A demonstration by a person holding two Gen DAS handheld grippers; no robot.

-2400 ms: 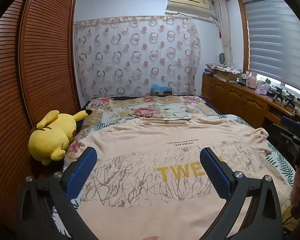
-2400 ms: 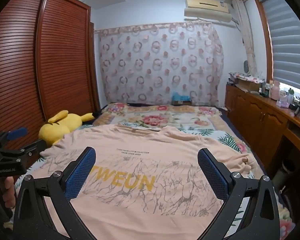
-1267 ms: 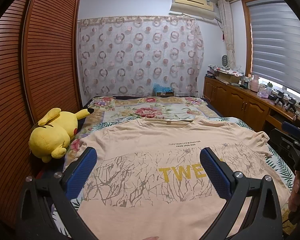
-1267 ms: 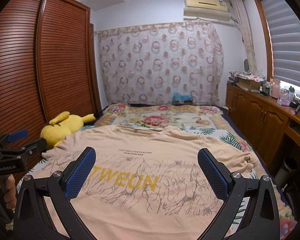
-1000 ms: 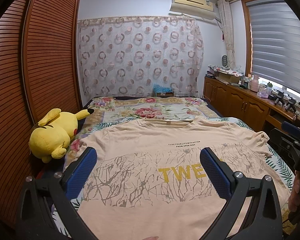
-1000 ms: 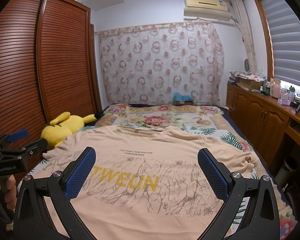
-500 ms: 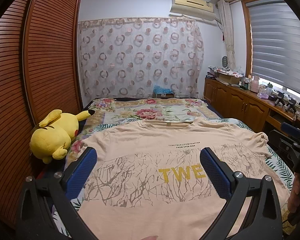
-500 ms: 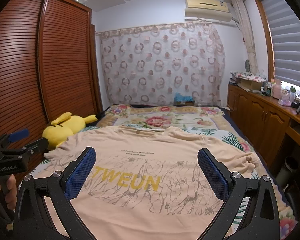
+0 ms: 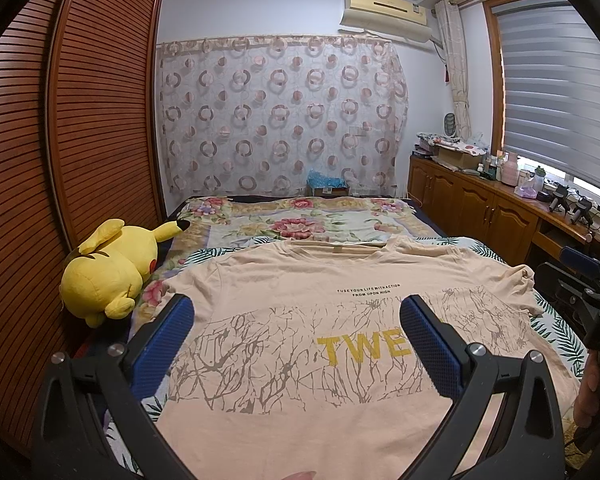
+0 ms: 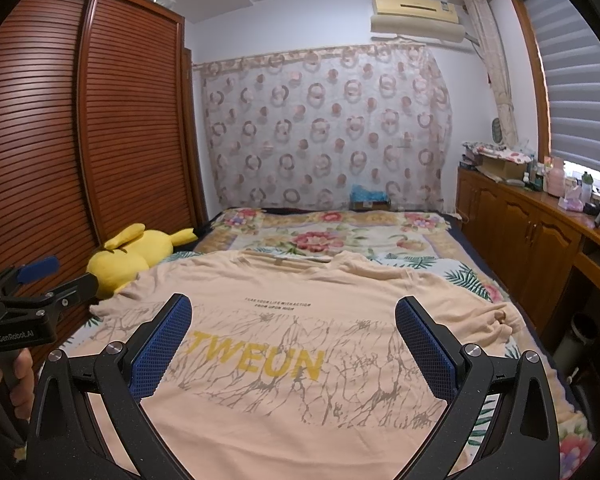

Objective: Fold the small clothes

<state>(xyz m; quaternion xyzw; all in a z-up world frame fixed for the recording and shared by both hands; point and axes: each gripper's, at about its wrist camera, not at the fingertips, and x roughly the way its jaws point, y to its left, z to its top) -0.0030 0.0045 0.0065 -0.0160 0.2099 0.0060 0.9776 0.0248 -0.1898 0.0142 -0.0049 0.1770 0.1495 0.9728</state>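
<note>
A peach T-shirt (image 9: 300,340) with yellow letters lies spread flat, front up, on the bed, collar at the far end; it also shows in the right wrist view (image 10: 300,344). My left gripper (image 9: 296,320) is open and empty, held above the shirt's lower left part. My right gripper (image 10: 294,320) is open and empty, held above the shirt's lower middle. Each gripper shows at the edge of the other's view: the right one (image 9: 580,280), the left one (image 10: 36,280).
The bed (image 9: 300,220) has a floral cover. A yellow plush toy (image 9: 108,268) lies at the bed's left edge by the slatted wardrobe (image 9: 60,160). Wooden cabinets (image 9: 480,212) with clutter line the right wall under the window.
Both grippers have risen and tilted up slightly, so the shirt sits a little lower in each view. The shirt has not moved. Both grippers stay open.
</note>
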